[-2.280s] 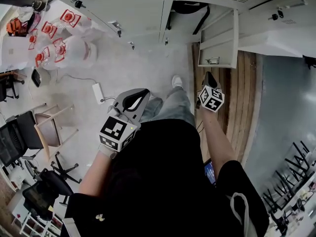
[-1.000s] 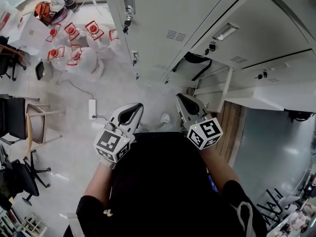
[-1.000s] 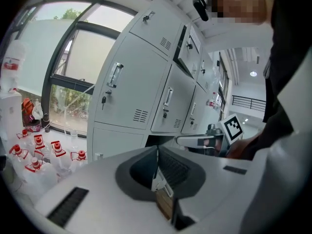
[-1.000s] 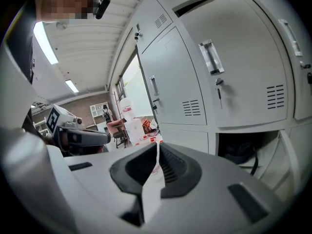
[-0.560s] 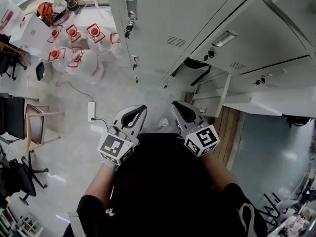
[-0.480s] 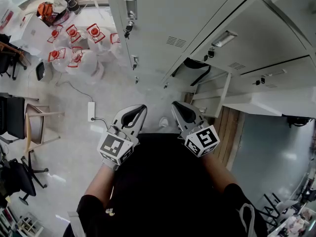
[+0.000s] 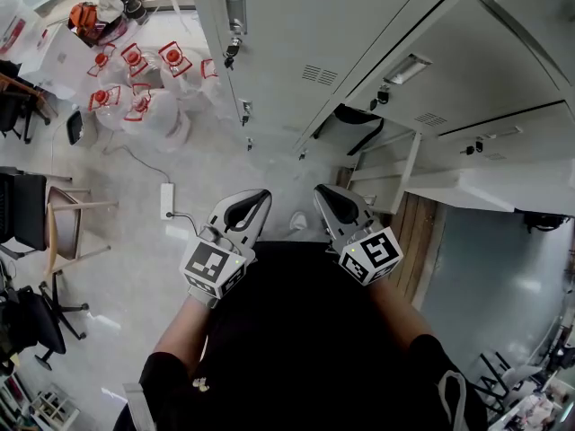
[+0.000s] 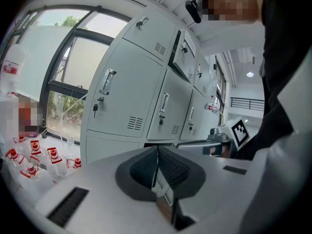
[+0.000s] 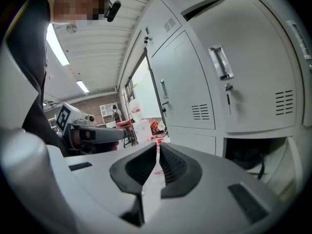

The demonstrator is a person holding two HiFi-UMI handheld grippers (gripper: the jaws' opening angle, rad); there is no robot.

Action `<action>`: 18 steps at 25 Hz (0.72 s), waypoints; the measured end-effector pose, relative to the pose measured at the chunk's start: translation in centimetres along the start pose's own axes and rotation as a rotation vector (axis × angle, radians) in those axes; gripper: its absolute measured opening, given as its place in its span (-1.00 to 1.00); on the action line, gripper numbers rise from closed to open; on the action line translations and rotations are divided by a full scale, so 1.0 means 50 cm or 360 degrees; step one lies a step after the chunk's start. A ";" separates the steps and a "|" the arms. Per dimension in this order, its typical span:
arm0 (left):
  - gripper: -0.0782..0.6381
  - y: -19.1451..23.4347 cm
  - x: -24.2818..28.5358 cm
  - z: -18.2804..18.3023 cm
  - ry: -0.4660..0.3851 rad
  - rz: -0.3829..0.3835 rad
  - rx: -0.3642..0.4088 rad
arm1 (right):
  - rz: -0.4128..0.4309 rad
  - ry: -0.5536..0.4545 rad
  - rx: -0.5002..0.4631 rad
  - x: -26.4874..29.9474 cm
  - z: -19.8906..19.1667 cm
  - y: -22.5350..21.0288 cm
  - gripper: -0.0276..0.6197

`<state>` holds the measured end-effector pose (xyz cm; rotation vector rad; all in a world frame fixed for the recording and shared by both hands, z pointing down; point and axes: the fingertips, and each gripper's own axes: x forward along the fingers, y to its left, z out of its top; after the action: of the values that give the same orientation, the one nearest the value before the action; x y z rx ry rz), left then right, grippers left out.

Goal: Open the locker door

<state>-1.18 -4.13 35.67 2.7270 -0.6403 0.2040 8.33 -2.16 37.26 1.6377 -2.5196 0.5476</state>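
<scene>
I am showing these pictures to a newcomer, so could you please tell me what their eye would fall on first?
Two marker-cubed grippers fill the head view's lower middle, the left gripper and the right gripper side by side, jaws together and empty. Ahead stands a bank of grey lockers, with one low locker door open at the right. Red-marked clear bottles crowd the floor at upper left.

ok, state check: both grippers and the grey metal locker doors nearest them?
left gripper: shut, nothing between the jaws
right gripper: shut, nothing between the jaws
bottom-row grey metal locker door: swung open
grey locker door with chrome handle directly above the open compartment: closed
grey locker door nearest the window: closed, key in the lock
</scene>
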 end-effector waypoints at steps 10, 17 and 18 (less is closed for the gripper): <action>-0.71 0.001 0.010 -0.004 0.0017 0.0002 -0.0008 | 0.0051 0.0017 -0.0006 0.002 -0.009 0.005 -0.79; -0.71 0.007 0.011 -0.009 0.0024 0.0015 -0.0032 | 0.0042 0.0018 -0.0003 0.006 -0.006 -0.002 -0.79; -0.71 0.008 0.012 -0.009 0.0025 0.0016 -0.0032 | 0.0041 0.0017 0.0002 0.006 -0.008 -0.003 -0.79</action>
<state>-0.87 -4.54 36.30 2.7009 -0.6484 0.2197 8.31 -2.35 37.74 1.6003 -2.5370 0.5586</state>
